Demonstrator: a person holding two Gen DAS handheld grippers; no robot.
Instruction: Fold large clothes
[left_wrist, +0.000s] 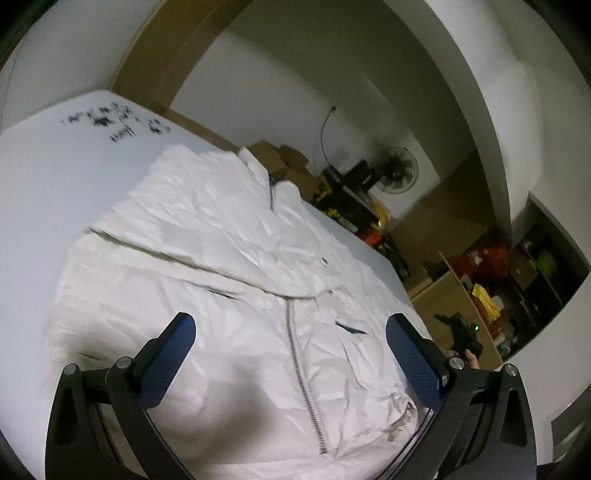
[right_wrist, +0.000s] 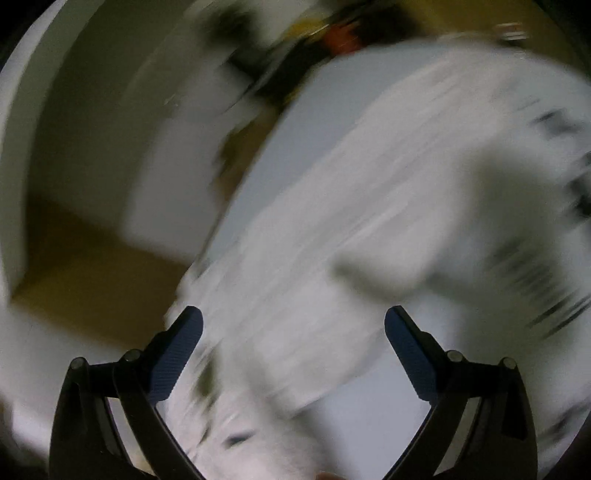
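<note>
White quilted jacket (left_wrist: 229, 280) lies spread on the pale surface (left_wrist: 44, 184), zip (left_wrist: 301, 376) facing up. Left gripper (left_wrist: 290, 328) hovers above its lower half, fingers (left_wrist: 177, 347) wide and empty. Right gripper (right_wrist: 293, 325), in a badly blurred view, also has its fingers wide apart over the jacket, gripping nothing.

blur: right wrist view smeared | jacket (right_wrist: 369, 221) perhaps creased, detail lost | hem cut off below

Dim indoor light, strong fisheye bending at dark edges, heavy motion blur throughout the right wrist view.
</note>
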